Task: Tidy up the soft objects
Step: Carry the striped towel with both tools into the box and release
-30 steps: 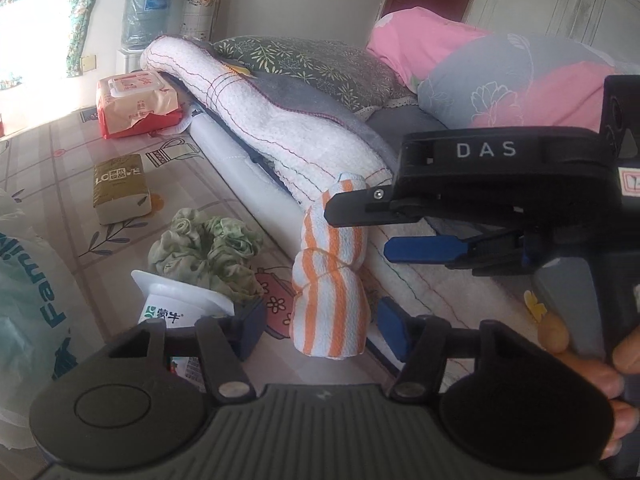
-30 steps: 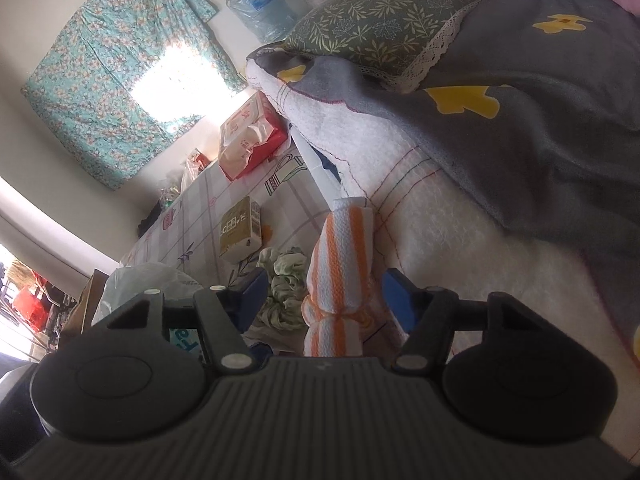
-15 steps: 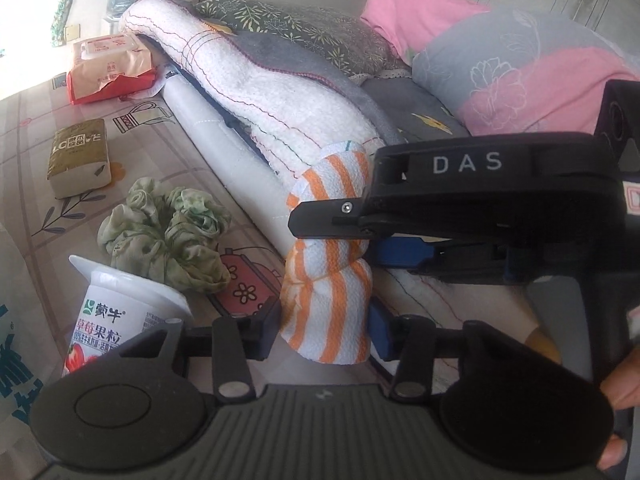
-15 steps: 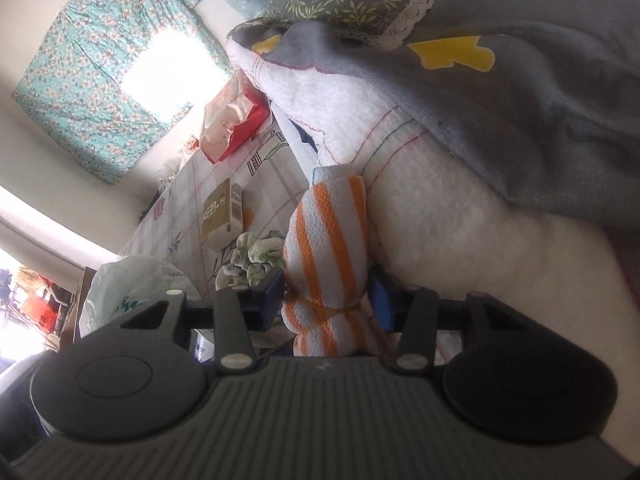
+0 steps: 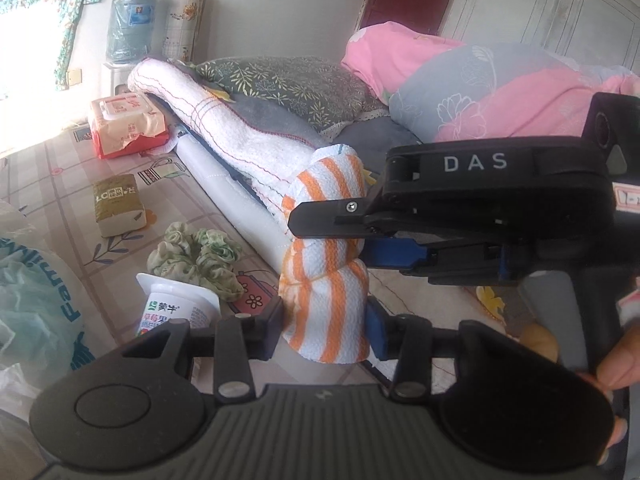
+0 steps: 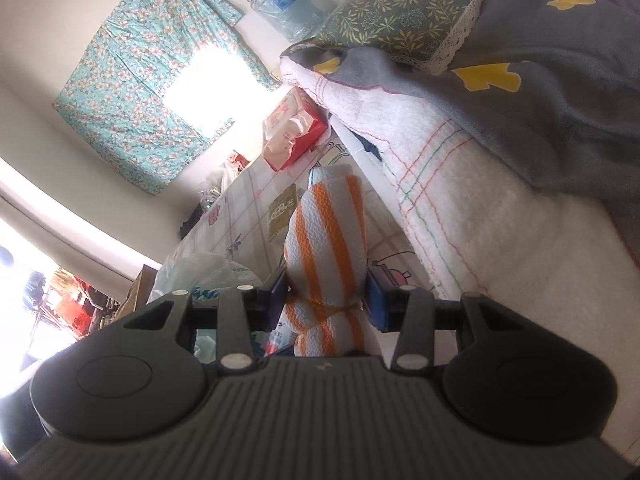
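Note:
An orange-and-white striped towel (image 5: 326, 256), knotted in its middle, is held upright between both grippers. My left gripper (image 5: 325, 326) is shut on its lower end. My right gripper (image 6: 326, 294) is shut on it just above the knot; it shows in the left wrist view (image 5: 360, 236) coming in from the right, clamped across the towel's middle. The towel (image 6: 328, 240) is lifted off the patterned mat (image 5: 60, 184), next to the folded white blanket (image 5: 248, 148). A green scrunchie (image 5: 196, 256) lies on the mat to the left.
A yogurt cup (image 5: 176, 308) stands by my left finger. A tissue pack (image 5: 118, 204), a red wet-wipes pack (image 5: 124, 124) and a plastic bag (image 5: 36, 300) lie on the mat. Pillows (image 5: 296, 88) and pink bedding (image 5: 520, 92) are piled behind.
Both grippers closed on the striped towel, which was standing free between open jaws one second ago. The towel has since been lifted a little and the left view has pulled back.

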Demonstrator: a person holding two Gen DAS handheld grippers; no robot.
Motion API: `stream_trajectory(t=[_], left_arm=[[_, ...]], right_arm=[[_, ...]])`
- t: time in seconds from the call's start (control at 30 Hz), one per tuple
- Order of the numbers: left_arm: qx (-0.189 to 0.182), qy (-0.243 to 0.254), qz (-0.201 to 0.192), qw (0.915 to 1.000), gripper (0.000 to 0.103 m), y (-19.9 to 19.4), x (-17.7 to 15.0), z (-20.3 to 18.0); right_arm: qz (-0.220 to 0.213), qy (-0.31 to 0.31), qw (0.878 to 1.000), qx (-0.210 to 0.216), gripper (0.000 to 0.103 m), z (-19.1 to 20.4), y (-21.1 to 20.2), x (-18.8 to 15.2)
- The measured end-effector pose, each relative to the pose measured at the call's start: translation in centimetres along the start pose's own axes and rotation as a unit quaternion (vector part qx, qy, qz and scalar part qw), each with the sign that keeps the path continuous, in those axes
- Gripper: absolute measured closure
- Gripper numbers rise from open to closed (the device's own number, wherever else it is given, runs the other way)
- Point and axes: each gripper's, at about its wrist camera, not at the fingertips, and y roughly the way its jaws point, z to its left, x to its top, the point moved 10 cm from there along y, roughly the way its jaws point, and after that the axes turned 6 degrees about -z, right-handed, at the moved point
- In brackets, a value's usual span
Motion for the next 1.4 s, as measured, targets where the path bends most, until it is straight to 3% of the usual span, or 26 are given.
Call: stream_trajectory(t=[0.23,0.37,0.57,0.7,0.87,1.07,1.17,1.4], left_arm=[[0.054,0.004,-0.053,0.9971,0.059,-8.5,1.4,3.0],[0.113,-0.008,-0.074,0.9908,0.059,-14.5,1.4,6.8],[0.200,-0.044,-0.081,0.9755,0.060,-22.2,-0.4,13.5],[0.225,-0.082,-0.068,0.9686,0.060,-25.3,-2.5,17.4],[0.220,-0.113,-0.026,0.9685,0.060,-26.7,-5.8,20.6],[0.191,-0.131,0.019,0.9726,0.060,-26.4,-8.6,22.0],[0.182,-0.145,0.036,0.9719,0.060,-26.4,-9.6,22.3],[0.131,-0.226,0.067,0.9631,0.059,-24.8,-12.2,24.2]], right_arm=[[0.000,-0.037,0.996,0.081,0.062,8.1,-1.6,-1.4],[0.023,-0.070,0.987,0.141,0.062,14.7,-1.2,-4.0],[0.094,-0.099,0.963,0.232,0.062,24.8,1.6,-10.1],[0.149,-0.126,0.946,0.258,0.062,29.9,3.6,-14.9],[0.196,-0.174,0.933,0.246,0.062,32.9,5.3,-20.0],[0.226,-0.221,0.925,0.212,0.059,32.5,5.9,-23.4],[0.220,-0.236,0.925,0.201,0.058,32.2,5.9,-23.3],[0.188,-0.209,0.941,0.191,0.051,30.8,5.7,-20.3]])
